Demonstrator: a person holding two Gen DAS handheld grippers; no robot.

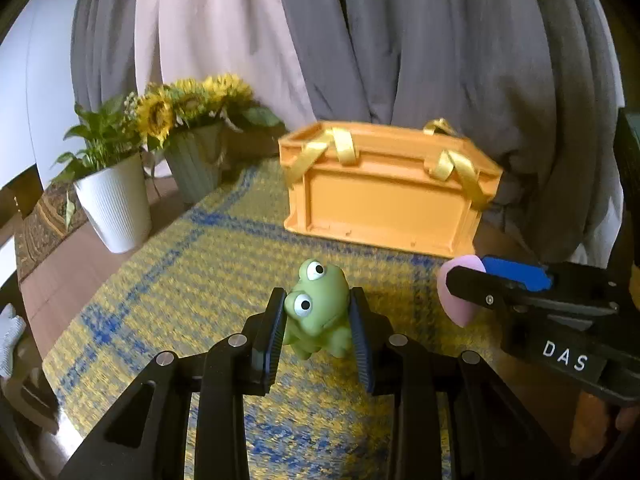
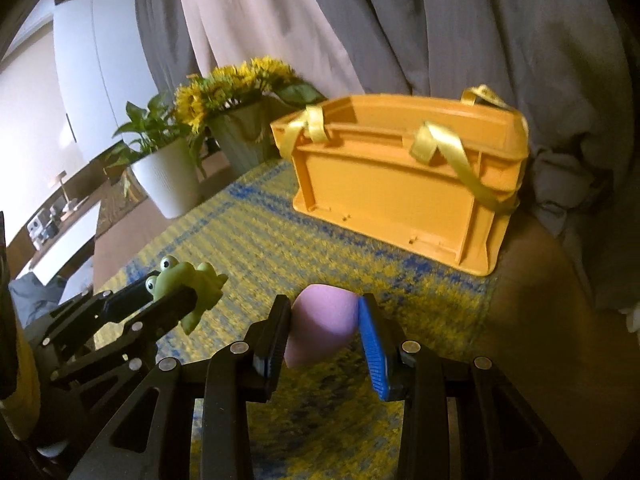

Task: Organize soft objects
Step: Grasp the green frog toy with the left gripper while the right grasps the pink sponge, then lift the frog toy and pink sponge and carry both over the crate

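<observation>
My left gripper (image 1: 318, 312) is shut on a green frog toy (image 1: 320, 312) with big white eyes, held above the yellow-and-blue mat (image 1: 180, 280). My right gripper (image 2: 326, 320) is shut on a pink soft sponge (image 2: 322, 326). In the left wrist view the right gripper (image 1: 464, 280) and the pink sponge (image 1: 460, 312) show at the right. In the right wrist view the left gripper (image 2: 172, 294) with the frog (image 2: 188, 284) shows at the left. An orange bin (image 1: 384, 204) with yellow ribbon handles stands ahead on the mat; it also shows in the right wrist view (image 2: 400, 192).
A white pot with a green plant (image 1: 114, 208) and a grey pot of sunflowers (image 1: 196, 160) stand at the back left. Grey and pink curtains (image 1: 360, 40) hang behind the bin. The brown table (image 1: 60, 272) shows left of the mat.
</observation>
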